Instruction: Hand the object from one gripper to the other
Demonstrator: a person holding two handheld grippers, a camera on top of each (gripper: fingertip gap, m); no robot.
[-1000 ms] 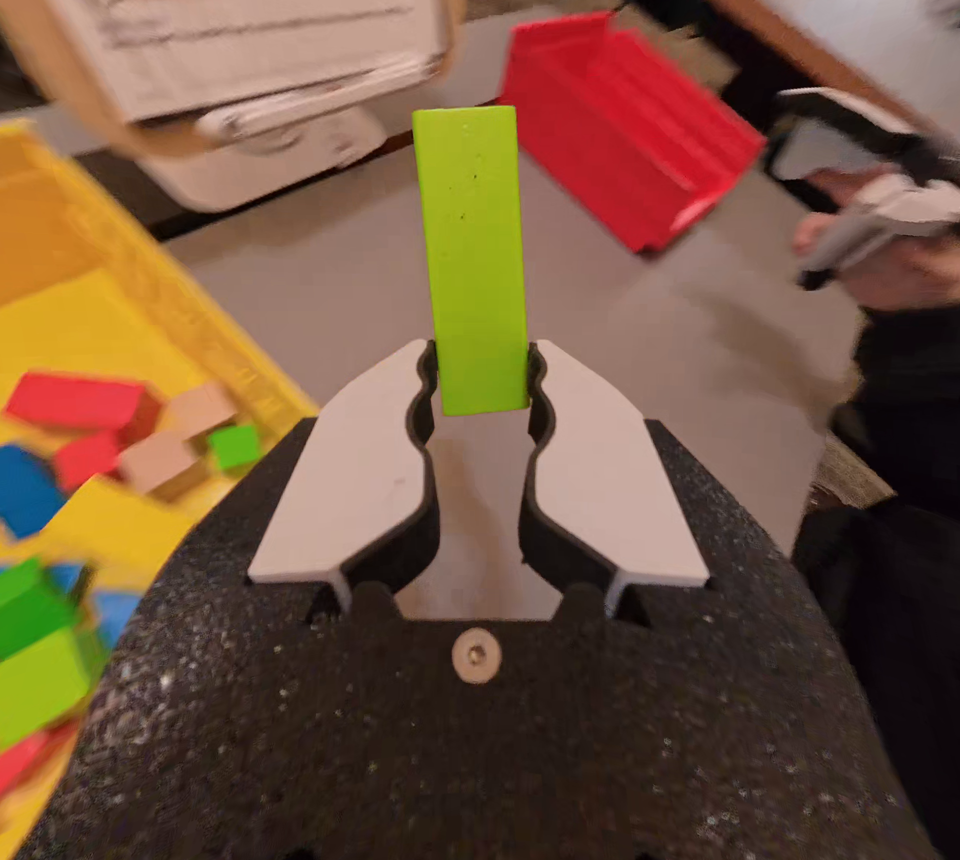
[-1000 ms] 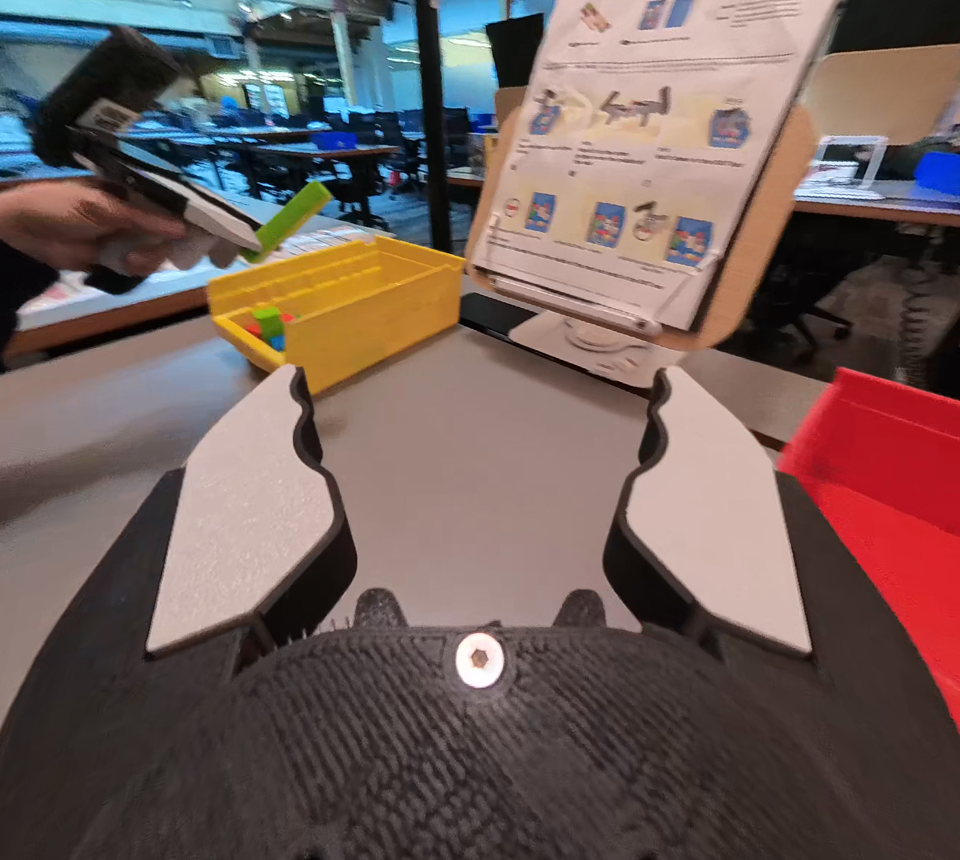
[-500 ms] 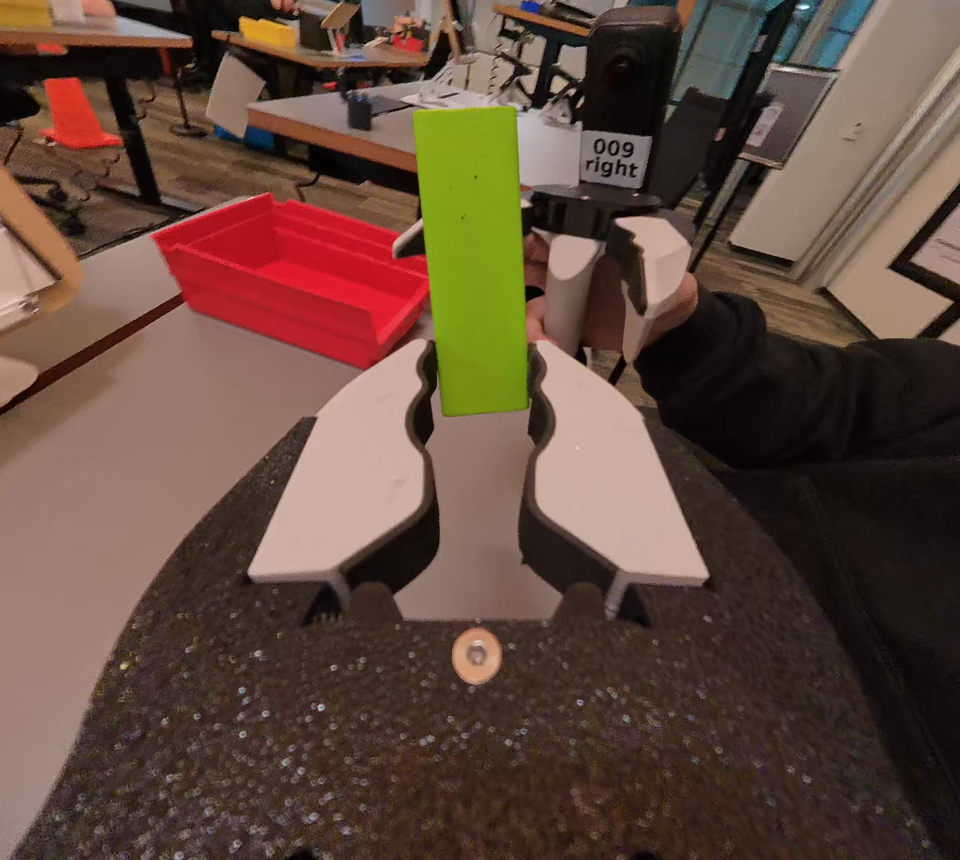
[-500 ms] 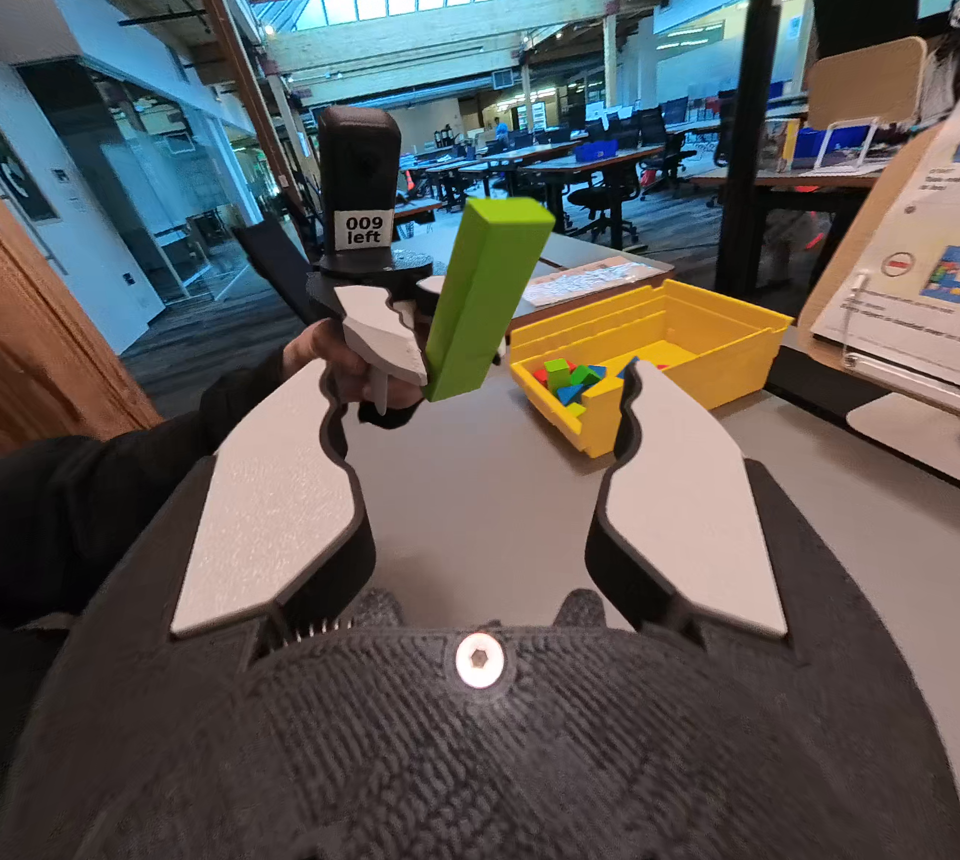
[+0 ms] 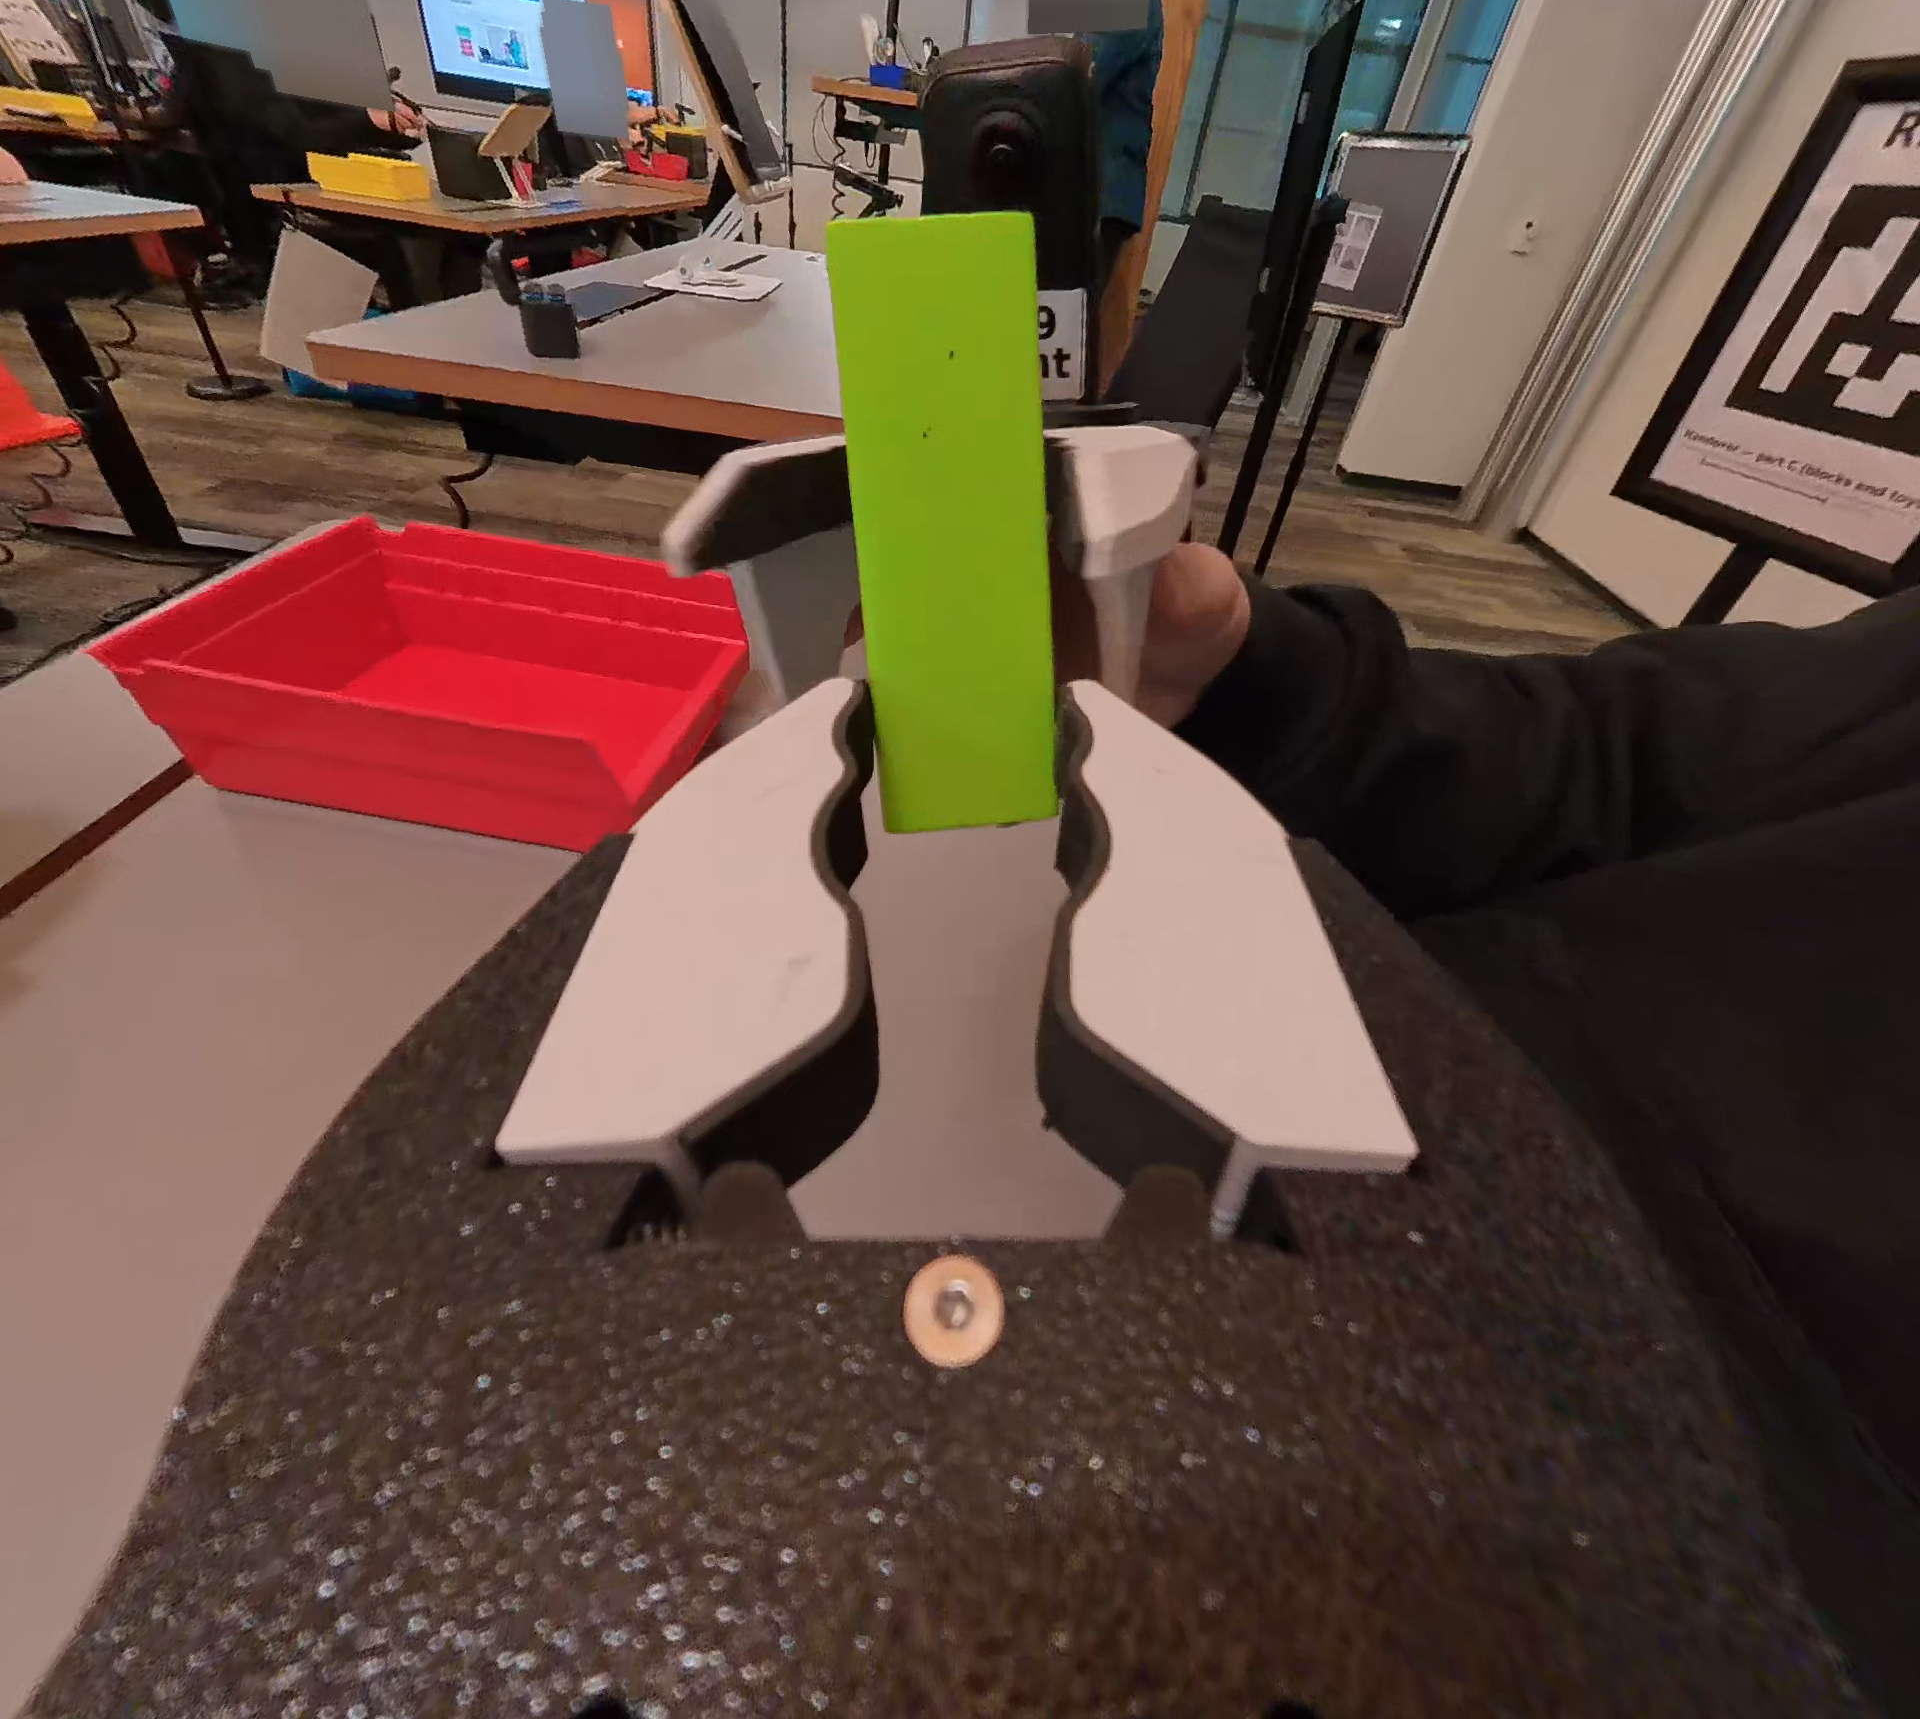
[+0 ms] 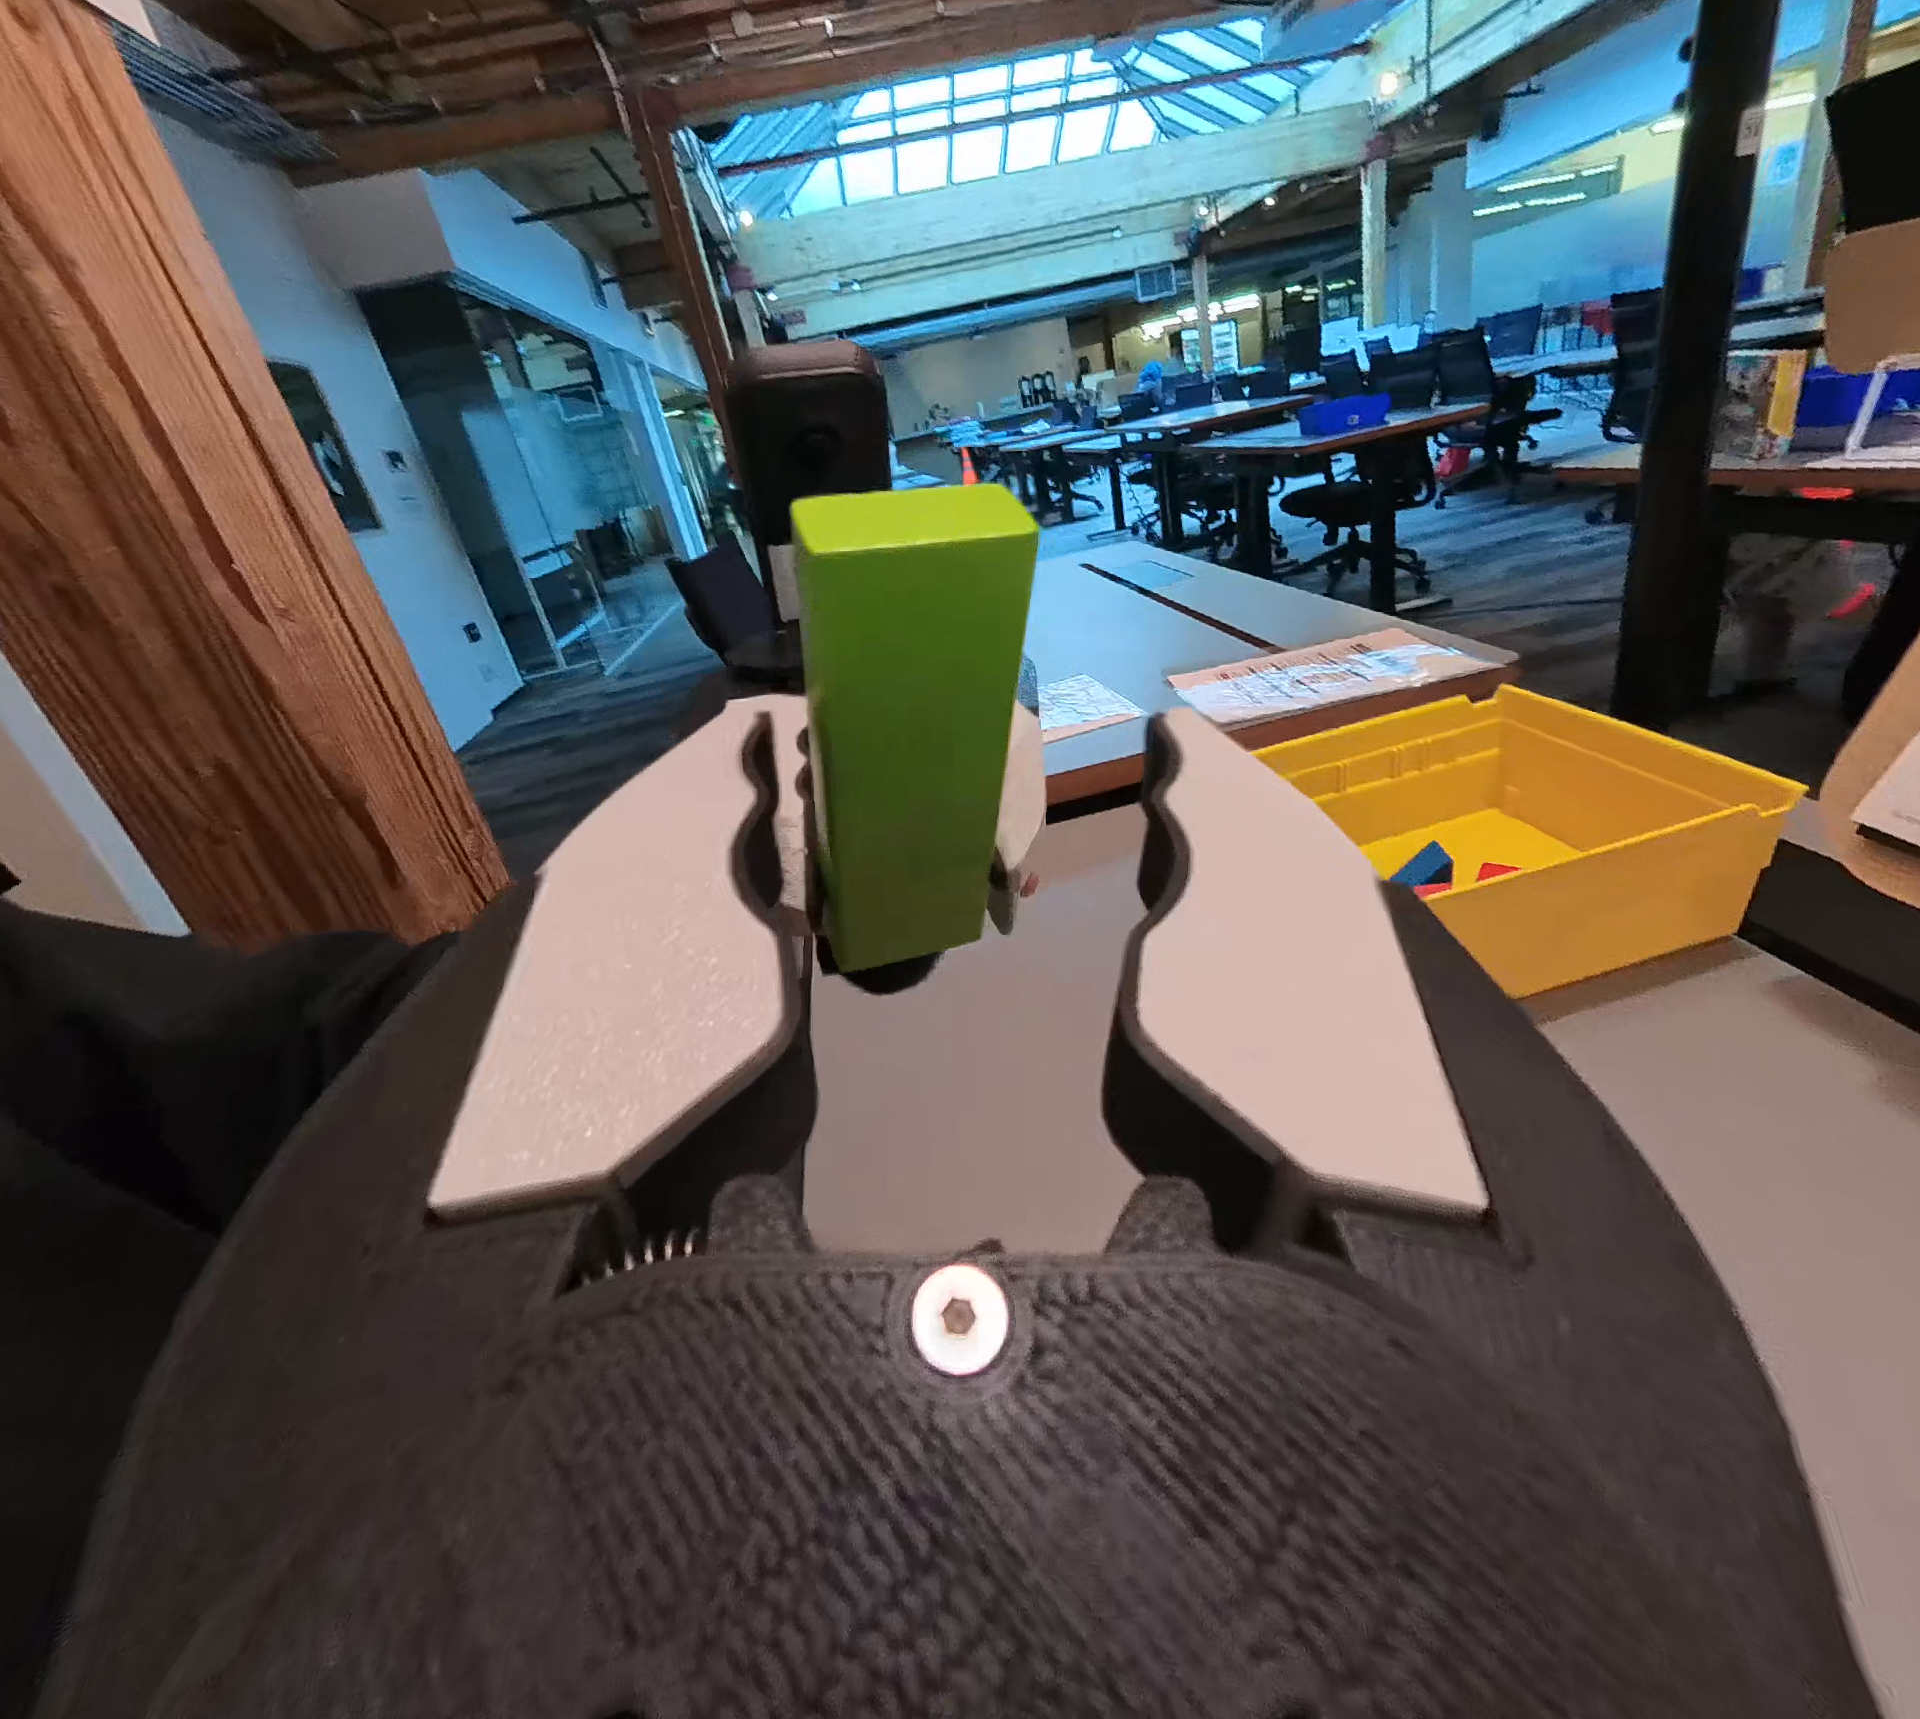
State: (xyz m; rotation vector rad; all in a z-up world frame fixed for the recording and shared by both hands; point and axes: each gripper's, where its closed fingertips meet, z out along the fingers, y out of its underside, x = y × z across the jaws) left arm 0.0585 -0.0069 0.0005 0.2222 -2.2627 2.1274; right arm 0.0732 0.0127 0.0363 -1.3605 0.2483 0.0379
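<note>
My left gripper (image 5: 961,765) clamped with both pads on the lower end of the tall lime-green rectangular wooden block (image 5: 945,516), block upright above the grey table (image 5: 260,994), my right gripper (image 6: 961,796) half open around it, right pad clearly apart, red plastic bin (image 5: 436,682) behind left, yellow plastic bin (image 6: 1538,796) at right.

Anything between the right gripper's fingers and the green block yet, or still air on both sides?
In the right wrist view, the green block stands between the right gripper's open fingers. The gap on the yellow-bin side is bare; the other pad sits close, contact unclear.
</note>
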